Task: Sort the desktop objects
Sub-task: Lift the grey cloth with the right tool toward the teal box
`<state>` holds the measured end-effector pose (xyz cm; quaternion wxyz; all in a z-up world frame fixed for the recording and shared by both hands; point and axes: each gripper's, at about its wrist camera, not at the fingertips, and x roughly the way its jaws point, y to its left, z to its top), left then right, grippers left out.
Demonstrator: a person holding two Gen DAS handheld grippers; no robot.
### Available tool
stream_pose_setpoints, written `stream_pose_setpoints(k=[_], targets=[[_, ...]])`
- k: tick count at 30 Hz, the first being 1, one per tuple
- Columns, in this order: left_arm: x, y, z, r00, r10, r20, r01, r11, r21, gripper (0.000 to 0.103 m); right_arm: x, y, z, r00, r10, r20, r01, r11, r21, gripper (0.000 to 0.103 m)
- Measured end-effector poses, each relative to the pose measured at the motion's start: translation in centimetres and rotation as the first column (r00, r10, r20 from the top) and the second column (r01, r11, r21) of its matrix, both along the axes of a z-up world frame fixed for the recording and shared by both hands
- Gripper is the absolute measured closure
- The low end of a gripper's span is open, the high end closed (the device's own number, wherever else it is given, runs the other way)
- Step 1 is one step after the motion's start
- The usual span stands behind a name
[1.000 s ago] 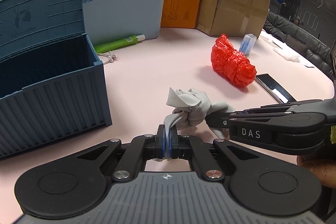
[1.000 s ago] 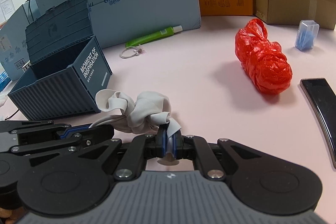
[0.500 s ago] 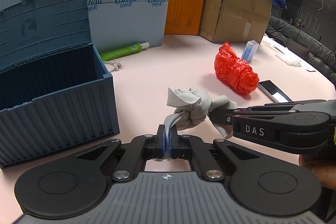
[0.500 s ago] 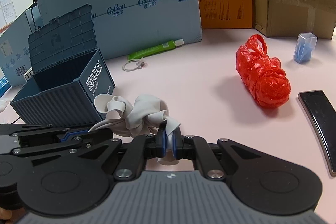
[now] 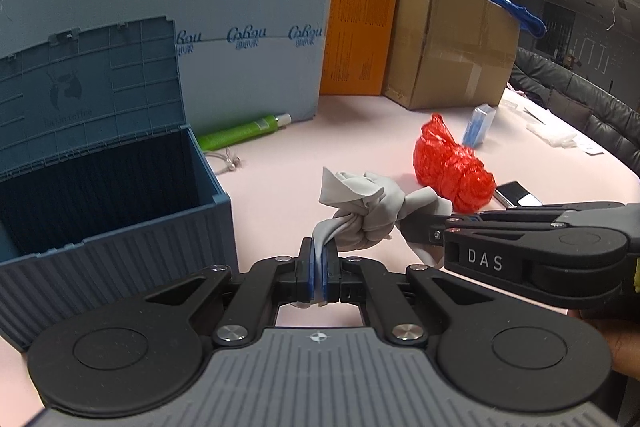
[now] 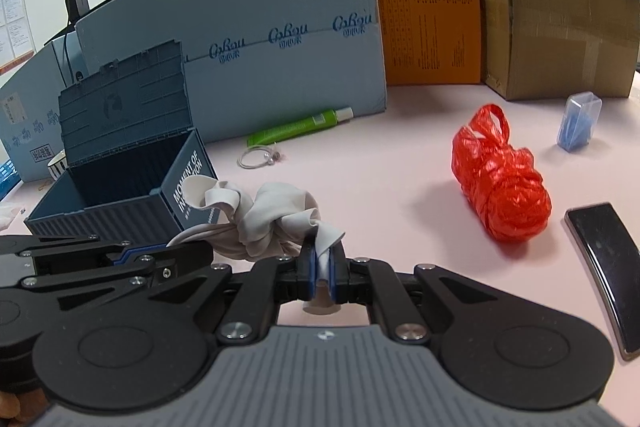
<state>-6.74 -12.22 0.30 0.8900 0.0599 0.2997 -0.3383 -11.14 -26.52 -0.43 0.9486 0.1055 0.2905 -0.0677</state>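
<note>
Both grippers are angled down toward the pink worktop and sit side by side. The left gripper has its jaws clamped tight on one tail of a grey cloth, and the right gripper is pinching the other end the same way. The cloth is bunched into a wrinkly knot and hangs between them just above the worktop, right beside the open blue storage box. A crumpled red plastic bag lies further off to the right.
</note>
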Motion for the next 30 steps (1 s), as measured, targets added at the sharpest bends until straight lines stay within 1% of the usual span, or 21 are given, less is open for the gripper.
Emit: stream_pose_setpoints(k=[18,23,30], targets=[[0.8,1.0,1.6,0.999,0.006,0.04,-0.005,1.0,-0.023,0.101,0.7,0.9,1.3,0.998,-0.026,0.063,0.026,1.0,0.001,0.096],[1.0,1.1,1.8,0.999,0.0,0.049,0.001,1.0,-0.019,0.101,1.0,1.0,1.4,0.996,-0.037,0.076,0.037,0.999,0.005,0.096],[1.6,1.4,2.3,0.998,0.007,0.059,-0.006,1.0,-0.027,0.101,1.4,1.6,1.8,0.995,-0.035,0.093,0.035,0.999,-0.002,0.096]])
